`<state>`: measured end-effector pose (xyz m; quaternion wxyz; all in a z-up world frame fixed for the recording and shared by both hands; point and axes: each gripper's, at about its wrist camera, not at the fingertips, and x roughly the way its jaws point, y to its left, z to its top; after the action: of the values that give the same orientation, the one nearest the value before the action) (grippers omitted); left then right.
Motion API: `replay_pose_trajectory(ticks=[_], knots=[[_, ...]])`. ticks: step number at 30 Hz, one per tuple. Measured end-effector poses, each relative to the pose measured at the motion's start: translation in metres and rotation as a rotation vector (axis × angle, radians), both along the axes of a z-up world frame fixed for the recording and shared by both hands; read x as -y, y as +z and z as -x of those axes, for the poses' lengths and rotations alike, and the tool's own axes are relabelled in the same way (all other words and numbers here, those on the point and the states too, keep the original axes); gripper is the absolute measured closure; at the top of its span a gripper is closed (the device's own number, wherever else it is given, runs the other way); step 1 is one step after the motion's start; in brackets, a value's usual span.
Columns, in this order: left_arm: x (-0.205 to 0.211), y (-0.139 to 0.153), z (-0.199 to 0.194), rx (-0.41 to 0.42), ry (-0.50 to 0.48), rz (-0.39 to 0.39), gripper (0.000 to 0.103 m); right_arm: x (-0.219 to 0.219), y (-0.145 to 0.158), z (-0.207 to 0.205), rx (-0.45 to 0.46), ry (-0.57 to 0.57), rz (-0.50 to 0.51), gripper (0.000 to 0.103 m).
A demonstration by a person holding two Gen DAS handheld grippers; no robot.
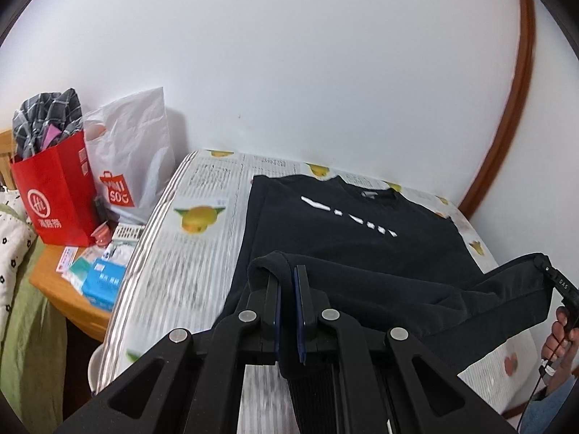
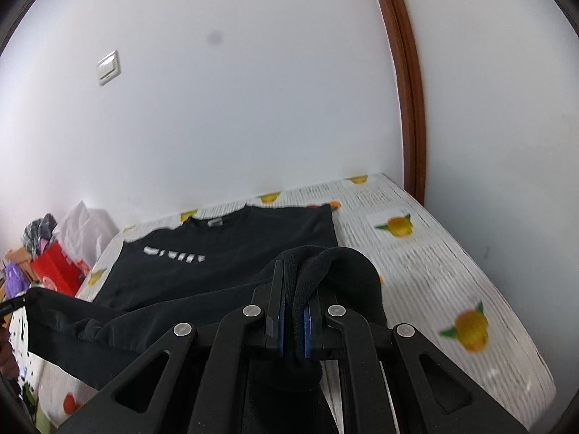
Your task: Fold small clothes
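A black sweatshirt (image 1: 347,231) with a white chest print lies on the fruit-print sheet of the bed (image 1: 188,253), neck toward the wall. My left gripper (image 1: 288,275) is shut on the left corner of its bottom hem, lifted off the sheet. My right gripper (image 2: 294,271) is shut on the right corner of the hem, which bunches over the fingers. The hem hangs as a raised band between both grippers, above the lower body of the sweatshirt (image 2: 202,271). In the left wrist view the right gripper (image 1: 553,275) and a hand (image 1: 562,332) show at the right edge.
A wooden bedside table (image 1: 68,289) left of the bed holds a red paper bag (image 1: 54,195) stuffed with checked cloth, a white plastic bag (image 1: 134,159) and small boxes (image 1: 101,278). A white wall stands behind; a brown door frame (image 2: 409,108) rises at the right.
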<state>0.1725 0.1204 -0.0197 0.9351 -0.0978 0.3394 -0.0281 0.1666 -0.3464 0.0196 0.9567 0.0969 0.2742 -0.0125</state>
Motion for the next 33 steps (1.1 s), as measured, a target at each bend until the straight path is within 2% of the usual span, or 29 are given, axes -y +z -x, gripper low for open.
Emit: replay_pose_trajectory(ticks=[6, 10, 16, 22, 26, 28, 33], knots=[[0.004, -0.013, -0.053, -0.062, 0.027, -0.027, 0.096, 0.002, -0.017, -0.057, -0.049, -0.029, -0.020, 0.096], [0.004, -0.032, -0.080, -0.119, 0.048, -0.054, 0.096, 0.001, -0.038, -0.090, -0.102, -0.042, 0.002, 0.096], [0.004, -0.061, -0.105, -0.186, 0.060, -0.086, 0.096, 0.002, -0.077, -0.126, -0.203, -0.053, 0.038, 0.096], [0.004, -0.077, -0.115, -0.225, 0.057, -0.101, 0.094, 0.003, -0.109, -0.146, -0.286, -0.095, 0.068, 0.094], [0.007, -0.074, -0.109, -0.216, 0.042, -0.106, 0.093, -0.002, -0.107, -0.140, -0.303, -0.093, 0.127, 0.081], [0.009, -0.072, -0.104, -0.217, 0.030, -0.101, 0.090, -0.003, -0.101, -0.131, -0.303, -0.071, 0.147, 0.071], [0.015, -0.067, -0.081, -0.208, 0.016, -0.088, 0.070, -0.003, -0.085, -0.091, -0.275, -0.008, 0.169, 0.056]])
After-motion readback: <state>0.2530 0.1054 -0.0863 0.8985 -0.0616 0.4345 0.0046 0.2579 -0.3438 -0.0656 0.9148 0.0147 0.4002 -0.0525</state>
